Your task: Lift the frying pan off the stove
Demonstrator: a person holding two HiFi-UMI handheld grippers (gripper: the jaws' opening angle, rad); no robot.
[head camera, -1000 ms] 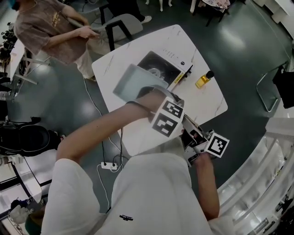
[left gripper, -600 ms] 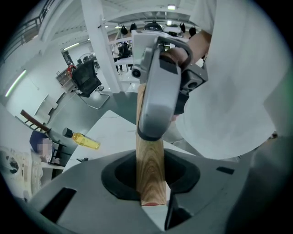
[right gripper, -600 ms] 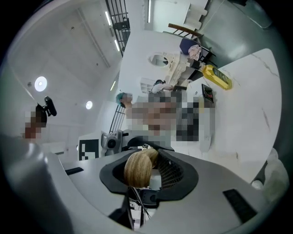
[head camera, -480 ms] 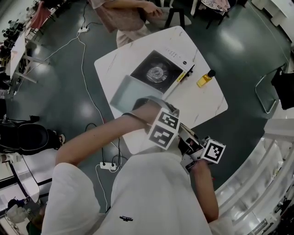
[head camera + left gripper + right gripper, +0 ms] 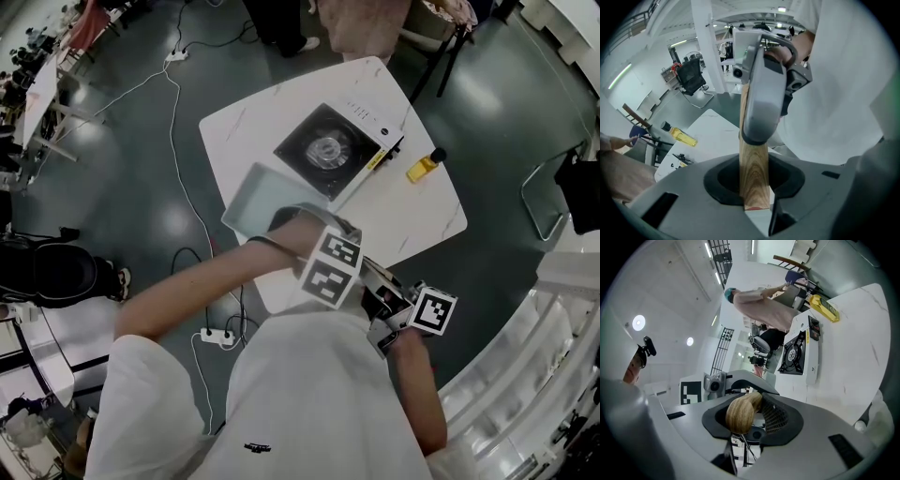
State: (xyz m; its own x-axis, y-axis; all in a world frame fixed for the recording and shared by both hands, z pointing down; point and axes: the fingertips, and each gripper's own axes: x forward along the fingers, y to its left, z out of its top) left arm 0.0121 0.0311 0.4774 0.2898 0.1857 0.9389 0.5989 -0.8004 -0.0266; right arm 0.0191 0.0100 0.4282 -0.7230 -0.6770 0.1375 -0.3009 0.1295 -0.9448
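Observation:
The grey frying pan [image 5: 261, 199] hangs in the air off the near left corner of the black stove [image 5: 328, 150], clear of it; my left arm hides part of it. Its wooden handle [image 5: 753, 176] runs back toward my body. My left gripper [image 5: 349, 274] is shut on the handle's shaft, and in the left gripper view the wood sits squeezed between the left gripper's [image 5: 754, 190] dark pads. My right gripper [image 5: 394, 305] is shut on the handle's rounded end [image 5: 740, 413], just behind the left one.
The stove stands on a white marble-look table [image 5: 412, 216] with a yellow oil bottle [image 5: 422, 166] to its right. A person [image 5: 361, 23] stands at the table's far side. A power strip [image 5: 217, 337] and cables lie on the dark floor at the left.
The pan has drawn a little away from the stove's corner toward me. The bystander has walked from the far left to the far right of the table. Both grips are unchanged.

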